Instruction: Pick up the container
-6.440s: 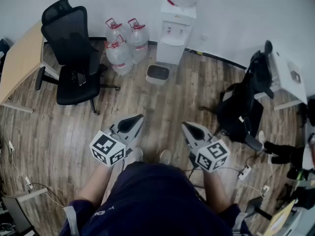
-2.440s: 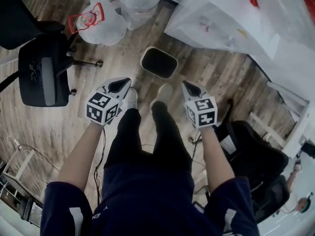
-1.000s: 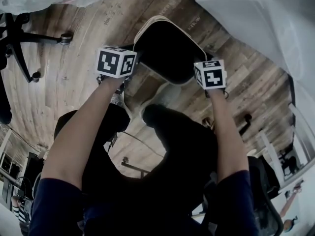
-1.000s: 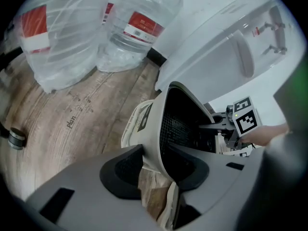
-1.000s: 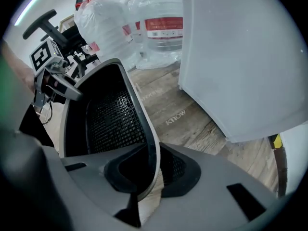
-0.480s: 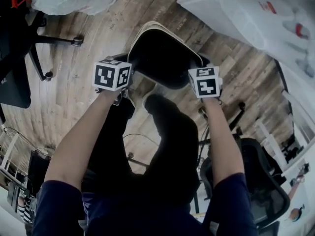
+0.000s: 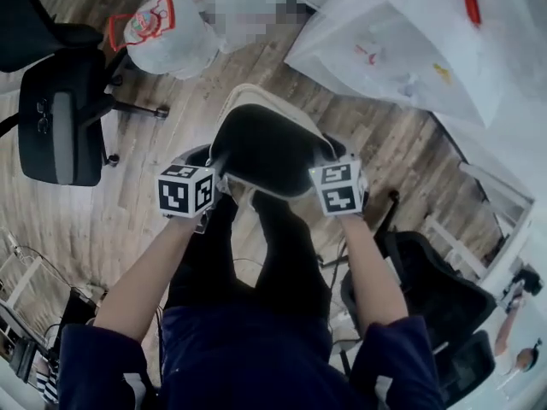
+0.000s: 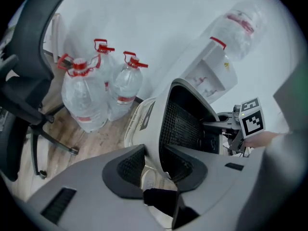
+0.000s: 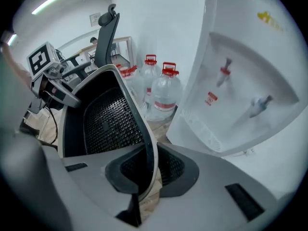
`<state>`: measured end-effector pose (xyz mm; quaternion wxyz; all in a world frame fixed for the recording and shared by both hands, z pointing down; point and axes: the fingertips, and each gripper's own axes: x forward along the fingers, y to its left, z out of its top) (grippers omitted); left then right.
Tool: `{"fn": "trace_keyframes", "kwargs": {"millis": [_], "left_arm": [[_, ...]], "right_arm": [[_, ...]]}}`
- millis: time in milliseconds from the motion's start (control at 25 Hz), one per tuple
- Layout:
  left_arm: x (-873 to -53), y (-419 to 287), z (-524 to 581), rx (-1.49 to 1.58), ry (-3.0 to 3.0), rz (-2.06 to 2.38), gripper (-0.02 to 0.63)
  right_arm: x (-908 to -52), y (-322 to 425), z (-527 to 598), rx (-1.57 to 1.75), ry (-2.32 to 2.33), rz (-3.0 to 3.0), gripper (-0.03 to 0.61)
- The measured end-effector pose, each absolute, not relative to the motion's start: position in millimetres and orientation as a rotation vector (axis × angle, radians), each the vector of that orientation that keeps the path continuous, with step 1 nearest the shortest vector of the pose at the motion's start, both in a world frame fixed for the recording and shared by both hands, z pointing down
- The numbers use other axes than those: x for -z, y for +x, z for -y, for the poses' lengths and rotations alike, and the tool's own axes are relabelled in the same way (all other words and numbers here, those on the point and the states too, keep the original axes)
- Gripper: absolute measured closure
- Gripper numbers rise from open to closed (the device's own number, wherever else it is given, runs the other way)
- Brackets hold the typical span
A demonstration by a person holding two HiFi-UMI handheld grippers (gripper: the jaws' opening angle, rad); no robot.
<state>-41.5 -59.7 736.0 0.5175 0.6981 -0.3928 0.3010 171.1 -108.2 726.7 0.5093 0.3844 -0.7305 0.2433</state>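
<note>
The container is a white bin with a black mesh inside, held off the wooden floor in front of my legs. My left gripper grips its left rim and my right gripper its right rim. In the left gripper view the bin wall runs between the jaws of the left gripper, which are closing on it. In the right gripper view the bin's rim is pinched between the pads of the right gripper.
Big water bottles stand on the floor ahead, beside a white water dispenser. A black office chair is at the left and another chair at the lower right. My legs are under the bin.
The bin has come up off the floor with both grippers on its rims. The view has drawn back, so more floor, the bottles and the chair show again.
</note>
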Motion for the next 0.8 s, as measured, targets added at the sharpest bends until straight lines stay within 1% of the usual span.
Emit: {"fn": "trace_keyframes", "kwargs": {"millis": [360, 600, 800], "left_arm": [[-579.4, -70.1, 32.4, -0.661, 1.727, 1.003, 0.472], [-508.7, -80.4, 8.6, -0.618, 1.769, 0.999, 0.468], [-468.9, -90.2, 2.0, -0.575, 1.805, 1.015, 0.468]], "right_arm": [[-570.2, 142.4, 83.0, -0.522, 0.965, 1.814, 0.523], [-502.8, 133.7, 55.4, -0.518, 0.981, 1.826, 0.523], [-462.9, 124.0, 44.8, -0.496, 1.020, 1.841, 0.523]]}}
